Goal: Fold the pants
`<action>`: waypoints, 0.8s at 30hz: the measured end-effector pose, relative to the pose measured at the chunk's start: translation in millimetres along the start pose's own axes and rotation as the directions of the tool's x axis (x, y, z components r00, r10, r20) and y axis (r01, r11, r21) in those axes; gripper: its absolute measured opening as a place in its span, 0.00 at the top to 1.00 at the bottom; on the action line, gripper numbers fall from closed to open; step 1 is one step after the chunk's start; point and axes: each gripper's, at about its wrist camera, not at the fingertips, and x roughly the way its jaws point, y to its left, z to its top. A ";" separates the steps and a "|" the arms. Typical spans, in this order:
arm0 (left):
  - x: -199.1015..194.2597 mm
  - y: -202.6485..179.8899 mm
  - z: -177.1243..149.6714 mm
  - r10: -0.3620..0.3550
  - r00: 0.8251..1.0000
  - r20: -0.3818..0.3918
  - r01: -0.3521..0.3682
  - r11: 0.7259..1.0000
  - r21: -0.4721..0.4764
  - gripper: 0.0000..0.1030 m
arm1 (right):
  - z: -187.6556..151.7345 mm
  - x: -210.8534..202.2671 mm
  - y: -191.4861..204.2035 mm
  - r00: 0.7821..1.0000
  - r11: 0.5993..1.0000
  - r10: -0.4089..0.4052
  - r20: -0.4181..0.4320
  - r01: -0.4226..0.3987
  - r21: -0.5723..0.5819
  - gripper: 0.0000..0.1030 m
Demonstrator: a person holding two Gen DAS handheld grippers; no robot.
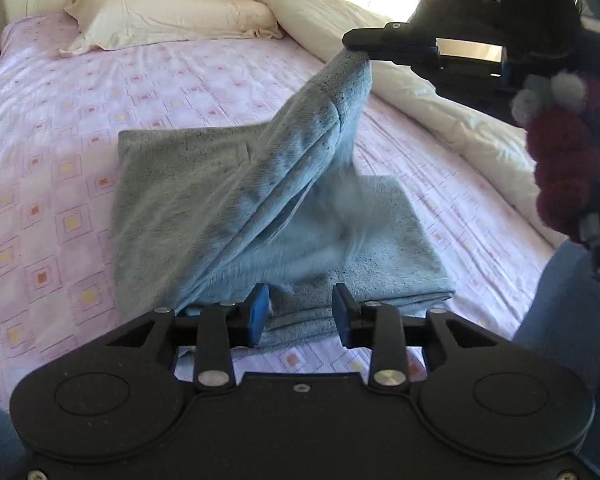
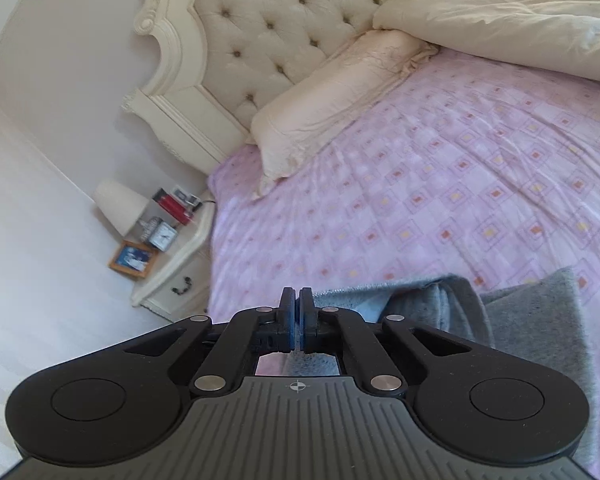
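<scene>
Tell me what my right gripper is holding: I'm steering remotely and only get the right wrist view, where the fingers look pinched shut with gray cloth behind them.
Observer: The right gripper is shut on a corner of the gray pants and lifts it above the bed.
Operator: Is the rest of the pants off the bed too?
Observer: No. The lower layers lie folded flat on the sheet; only the top layer rises to your grip.
Operator: Where is the left gripper?
Observer: The left gripper is open at the near edge of the folded stack, one finger on each side of a bit of cloth, not clamped.
</scene>
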 end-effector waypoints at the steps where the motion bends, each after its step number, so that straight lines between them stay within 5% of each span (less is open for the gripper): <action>1: 7.0 -1.7 2.3 -0.004 1.000 -0.014 0.004 1.000 -0.007 0.58 | -0.7 1.1 -2.9 1.000 1.000 -0.022 -0.003 0.022 -0.010 0.95; 5: 30.2 -9.4 8.3 0.007 0.999 -0.042 -0.007 1.000 -0.010 0.58 | -0.3 6.4 -23.5 0.993 0.994 -0.110 -0.033 0.111 0.011 0.91; 7: 40.6 -11.6 8.0 0.038 0.997 -0.062 -0.038 0.999 0.007 0.58 | 0.1 10.8 -34.5 0.981 0.982 -0.187 -0.059 0.187 -0.009 0.59; 9: 51.3 -10.4 3.5 0.094 0.990 -0.101 -0.093 0.996 0.010 0.58 | -0.7 16.4 -45.4 0.964 0.967 -0.254 -0.074 0.254 -0.011 0.49; 12: 63.7 4.7 -5.0 0.105 0.979 -0.175 -0.118 0.991 -0.066 0.58 | -4.2 31.1 -65.7 0.950 0.960 -0.273 -0.150 0.279 0.017 0.48; 19: 56.2 17.6 -4.7 0.075 0.983 -0.167 -0.097 0.987 -0.127 0.58 | -26.0 64.9 -97.9 0.888 0.924 -0.347 -0.303 0.379 0.052 0.46; 24: 55.4 17.6 -5.5 0.073 0.985 -0.156 -0.094 0.987 -0.128 0.58 | -33.2 67.3 -97.6 0.922 0.947 -0.238 -0.306 0.290 0.136 0.39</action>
